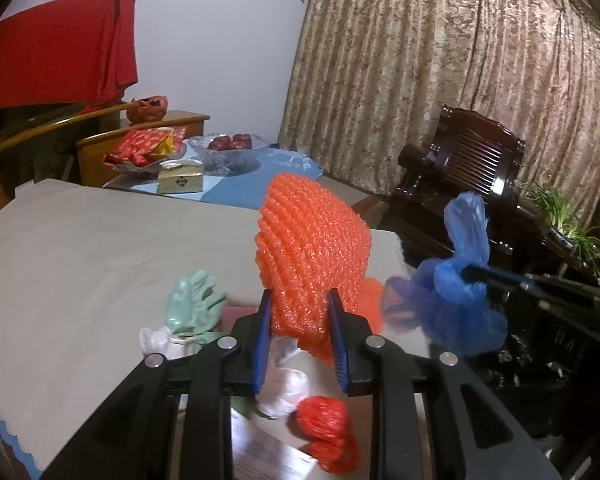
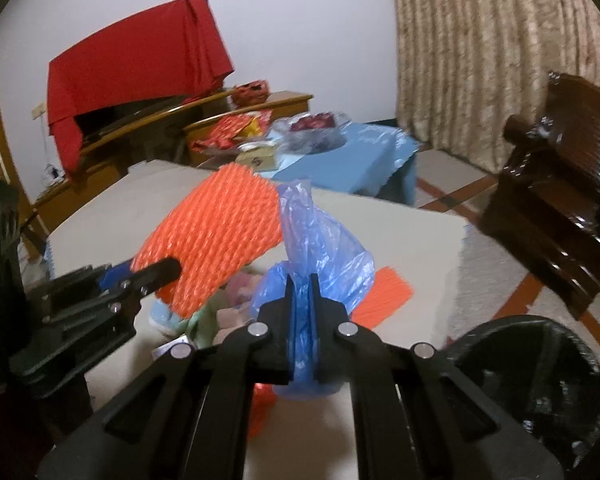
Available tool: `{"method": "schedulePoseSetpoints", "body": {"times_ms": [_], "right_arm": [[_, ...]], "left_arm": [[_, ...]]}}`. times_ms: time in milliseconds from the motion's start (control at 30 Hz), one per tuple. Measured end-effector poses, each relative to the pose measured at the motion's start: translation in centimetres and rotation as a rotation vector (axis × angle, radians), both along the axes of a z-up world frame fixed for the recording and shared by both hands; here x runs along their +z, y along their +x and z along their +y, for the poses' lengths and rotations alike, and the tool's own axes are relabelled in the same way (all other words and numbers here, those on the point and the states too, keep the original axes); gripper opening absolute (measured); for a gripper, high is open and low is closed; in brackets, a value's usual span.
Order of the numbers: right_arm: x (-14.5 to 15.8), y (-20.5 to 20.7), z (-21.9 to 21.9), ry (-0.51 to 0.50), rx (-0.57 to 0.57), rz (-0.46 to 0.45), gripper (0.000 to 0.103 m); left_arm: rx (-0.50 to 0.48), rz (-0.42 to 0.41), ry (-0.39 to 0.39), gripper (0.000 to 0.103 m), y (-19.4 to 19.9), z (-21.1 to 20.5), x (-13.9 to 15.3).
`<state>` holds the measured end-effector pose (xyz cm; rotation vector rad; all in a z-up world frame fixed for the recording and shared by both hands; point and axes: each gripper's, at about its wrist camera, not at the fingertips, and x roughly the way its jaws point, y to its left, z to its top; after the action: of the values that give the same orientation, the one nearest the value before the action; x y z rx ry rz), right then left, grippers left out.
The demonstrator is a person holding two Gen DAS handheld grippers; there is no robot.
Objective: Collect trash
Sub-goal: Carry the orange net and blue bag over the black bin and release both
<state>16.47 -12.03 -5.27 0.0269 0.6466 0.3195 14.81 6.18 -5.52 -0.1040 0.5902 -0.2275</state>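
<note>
My left gripper (image 1: 300, 304) is shut on an orange foam fruit net (image 1: 314, 248) and holds it above the beige table (image 1: 80, 256); it also shows in the right wrist view (image 2: 216, 236). My right gripper (image 2: 302, 280) is shut on a blue plastic bag (image 2: 324, 240), lifted off the table; the bag also shows in the left wrist view (image 1: 460, 296). Other trash lies on the table below: a mint green foam piece (image 1: 192, 304), white crumpled paper (image 1: 284, 392), a red net ball (image 1: 326, 424) and a second orange net (image 2: 384, 296).
A black bin (image 2: 540, 384) stands on the floor at the lower right. A dark wooden chair (image 1: 468, 160) stands by the curtain. A blue-covered side table (image 1: 260, 176) holds a glass bowl (image 1: 228, 148), a small box and red wrappers. Potted plants (image 1: 568, 220) stand at right.
</note>
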Motion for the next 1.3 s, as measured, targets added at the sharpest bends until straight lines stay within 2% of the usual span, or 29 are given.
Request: {"method": "schedulePoseSetpoints", "body": {"times_ms": [267, 433, 700, 1000, 1300], "right_arm": [[2.0, -2.1, -4.6, -0.038, -0.124, -0.012, 0.005], [2.1, -3.4, -7.9, -0.053, -0.202, -0.013, 0.005], [0.8, -5.2, -13.4, -0.046, -0.318, 0.011, 0.005], [-1.3, -7.0, -18.5, -0.046, -0.427, 0.057, 0.005], [-3.8, -8.1, -21.1, -0.033, -0.494, 0.101, 0.005]], "left_arm": [[-0.087, -0.003, 0.005, 0.026, -0.8, -4.8, 1.2], [-0.154, -0.004, 0.015, 0.026, -1.1, -8.4, 1.4], [-0.265, -0.012, 0.036, 0.026, -1.5, -14.7, 1.4], [-0.401, 0.03, 0.064, 0.026, -1.7, -22.0, -0.8], [-0.479, 0.079, 0.084, 0.027, -2.5, -26.0, -3.2]]}}
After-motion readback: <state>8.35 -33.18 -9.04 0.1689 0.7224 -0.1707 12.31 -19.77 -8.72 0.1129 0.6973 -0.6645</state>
